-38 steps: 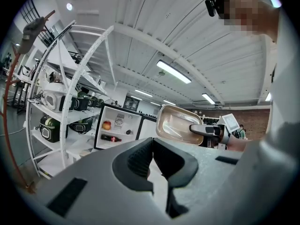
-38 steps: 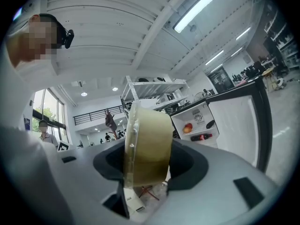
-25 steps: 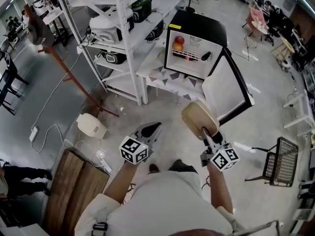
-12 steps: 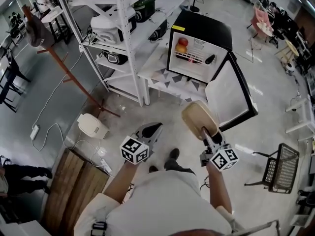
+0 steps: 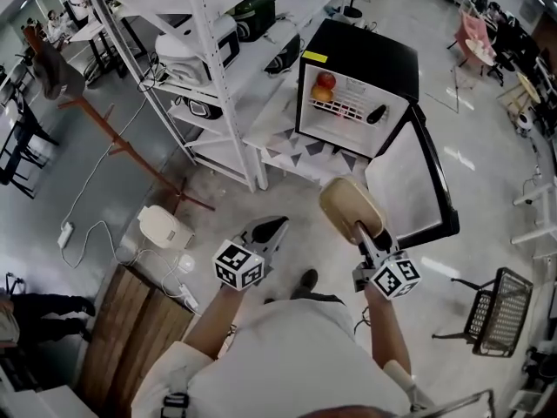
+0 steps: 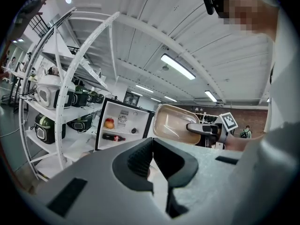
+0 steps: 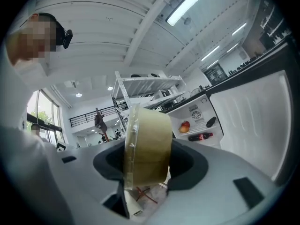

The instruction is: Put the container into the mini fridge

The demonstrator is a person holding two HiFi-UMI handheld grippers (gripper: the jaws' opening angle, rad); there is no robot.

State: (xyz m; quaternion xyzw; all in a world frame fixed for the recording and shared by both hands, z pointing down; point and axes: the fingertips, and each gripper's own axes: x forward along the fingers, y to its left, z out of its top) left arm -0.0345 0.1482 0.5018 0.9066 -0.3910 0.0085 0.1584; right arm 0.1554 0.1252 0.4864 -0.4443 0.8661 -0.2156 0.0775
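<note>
At the far left a brown wooden coat stand [image 5: 104, 116] stands on the grey floor, and just right of it a tall white metal shelving rack [image 5: 209, 68] carries kitchen appliances. Near its foot, a small white appliance [image 5: 164, 226] sits on the floor.

The left gripper [image 5: 277, 225] is held out over the floor, near the person. Its dark fingers [image 6: 136, 161] are pressed together with nothing between them.

To its right, the right gripper [image 5: 359, 229] is at about the same height. Its fingers [image 7: 185, 168] are clenched on a beige, translucent, rounded plastic container [image 5: 348, 205] with a lid. The container stands on edge between them, its rim and base each against a finger, most of its body sticking out beyond the fingertips. It is in the air, well short of the fridge.

Farther off, a black mini fridge [image 5: 361, 50] stands on a low white surface with grey triangles [image 5: 296, 142]. Its white-lined door [image 5: 405, 181] hangs wide open to the right. Inside, red and yellow fruit [image 5: 324, 85] lies at the left and a dark bottle [image 5: 377, 113] at the right. A black wire chair [image 5: 498, 299] stands at the near right.
</note>
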